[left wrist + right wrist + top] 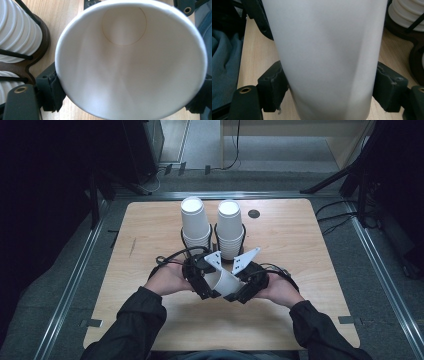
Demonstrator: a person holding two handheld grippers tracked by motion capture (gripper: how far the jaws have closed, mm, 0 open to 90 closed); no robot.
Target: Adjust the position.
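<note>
Paper cup [226, 281] handling is in hand: one white cup is held on its side between both tongs, above the near half of the table [310, 270], just in front of the cup holder [214, 242]. The left tongs [207, 289] are clamped across its open rim, as the left gripper view shows with the cup's inside facing the camera. The right tongs [239, 292] are set around the cup's wall; their pads [273, 86] are seen touching it on both sides, so a pinch is judged. A hand-over or a pulling apart of nested cups is likely; next, one grip must be released while the other is kept firm without crushing the thin wall. Two stacks [195, 222] of cups are counted in the holder, one loose cup, two tongs.
</note>
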